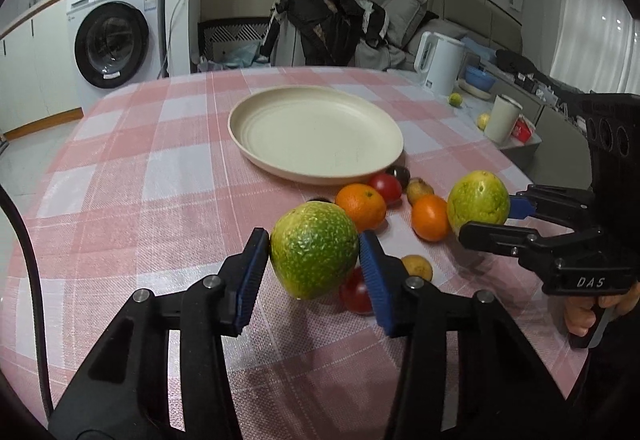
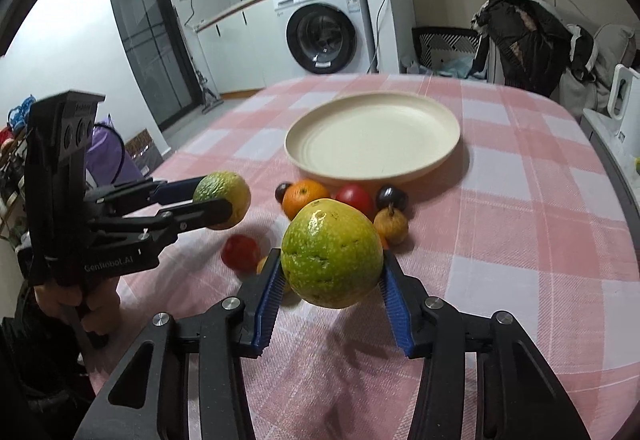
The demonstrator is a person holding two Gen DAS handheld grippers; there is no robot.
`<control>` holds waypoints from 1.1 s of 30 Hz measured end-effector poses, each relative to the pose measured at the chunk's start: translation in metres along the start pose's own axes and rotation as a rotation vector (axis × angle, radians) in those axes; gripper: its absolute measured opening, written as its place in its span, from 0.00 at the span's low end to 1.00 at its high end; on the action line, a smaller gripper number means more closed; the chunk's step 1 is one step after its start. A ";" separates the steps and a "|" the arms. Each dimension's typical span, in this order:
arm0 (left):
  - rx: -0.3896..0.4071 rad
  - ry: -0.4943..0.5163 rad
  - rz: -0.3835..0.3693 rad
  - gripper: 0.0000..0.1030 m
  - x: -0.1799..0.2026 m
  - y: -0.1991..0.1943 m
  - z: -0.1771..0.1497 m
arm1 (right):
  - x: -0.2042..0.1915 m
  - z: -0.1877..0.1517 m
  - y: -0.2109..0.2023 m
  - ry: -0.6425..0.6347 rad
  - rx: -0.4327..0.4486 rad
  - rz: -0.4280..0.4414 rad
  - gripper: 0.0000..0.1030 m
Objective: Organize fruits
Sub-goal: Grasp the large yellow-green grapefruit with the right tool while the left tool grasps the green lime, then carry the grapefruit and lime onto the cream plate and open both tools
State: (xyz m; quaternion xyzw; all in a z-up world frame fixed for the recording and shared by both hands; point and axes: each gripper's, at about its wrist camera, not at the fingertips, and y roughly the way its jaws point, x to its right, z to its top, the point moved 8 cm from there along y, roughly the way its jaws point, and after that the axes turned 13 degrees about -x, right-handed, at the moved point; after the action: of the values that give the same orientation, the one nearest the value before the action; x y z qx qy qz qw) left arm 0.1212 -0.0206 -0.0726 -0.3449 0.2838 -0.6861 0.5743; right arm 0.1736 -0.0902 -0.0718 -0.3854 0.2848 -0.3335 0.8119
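Note:
My left gripper is shut on a speckled green fruit, held just above the pink checked tablecloth. My right gripper is shut on a similar green-yellow fruit. Each view shows the other gripper from the side: the right gripper with its fruit, the left gripper with its fruit. The cream plate lies beyond, with nothing on it. Between plate and grippers lie oranges, tomatoes, dark plums and small brownish fruits.
A white kettle and a white cup stand on a side counter right of the table. A chair draped with clothes is behind the table, a washing machine at the back left. A hand grips the left tool.

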 end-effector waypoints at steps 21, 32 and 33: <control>0.104 0.009 0.034 0.43 0.011 -0.010 0.049 | 0.020 0.048 -0.011 0.051 0.109 -0.008 0.46; 0.109 0.007 0.045 0.43 0.013 0.007 0.080 | 0.030 0.072 0.005 0.096 0.085 0.006 0.47; 0.107 0.006 0.046 0.43 0.012 0.010 0.082 | 0.030 0.074 0.006 0.096 0.082 0.003 0.46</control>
State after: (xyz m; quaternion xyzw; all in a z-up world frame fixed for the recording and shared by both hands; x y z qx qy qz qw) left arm 0.1909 -0.0340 -0.0292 -0.3054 0.2563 -0.6879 0.6066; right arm 0.2473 -0.0783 -0.0432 -0.3348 0.3101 -0.3618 0.8129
